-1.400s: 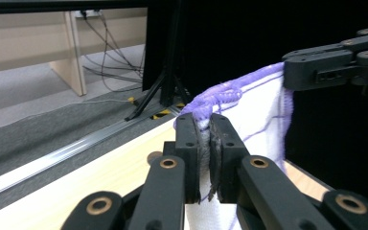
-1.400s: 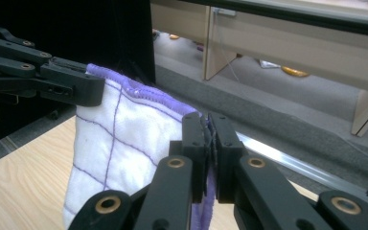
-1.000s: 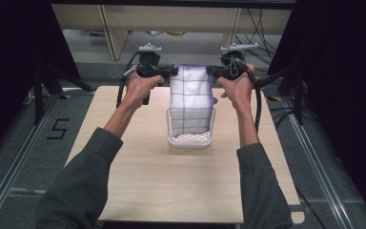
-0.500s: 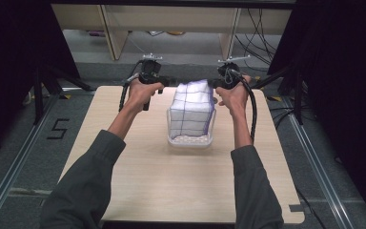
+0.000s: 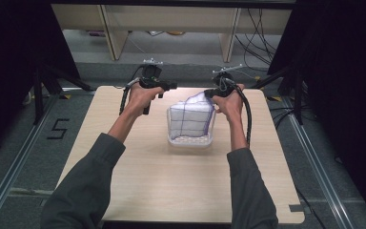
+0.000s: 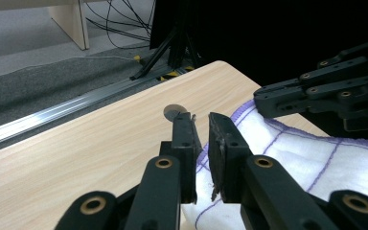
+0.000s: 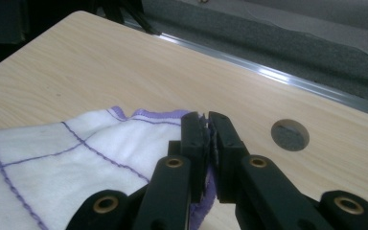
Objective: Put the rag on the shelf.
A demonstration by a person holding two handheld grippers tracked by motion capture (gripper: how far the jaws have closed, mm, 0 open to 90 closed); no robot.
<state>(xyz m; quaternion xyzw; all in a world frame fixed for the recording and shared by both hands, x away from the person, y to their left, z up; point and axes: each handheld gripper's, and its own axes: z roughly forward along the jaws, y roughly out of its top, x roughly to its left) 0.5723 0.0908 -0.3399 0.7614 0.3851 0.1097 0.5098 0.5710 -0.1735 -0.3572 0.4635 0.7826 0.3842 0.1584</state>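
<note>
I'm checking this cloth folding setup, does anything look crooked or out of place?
Yes. The white cloth hangs lopsided over the clear tub: the right claw is shut on one purple-edged corner, holding it high, while the left claw has a gap between its pads and no cloth in it, so that side droops.

Soft woven cloth [image 5: 193, 119], white with purple stitched lines, lying in a clear glossy plastic tub [image 5: 190, 141]. Pale matt wood-grain table [image 5: 171, 186]. Matt black plastic jaws with brass-coloured rivets.
</note>
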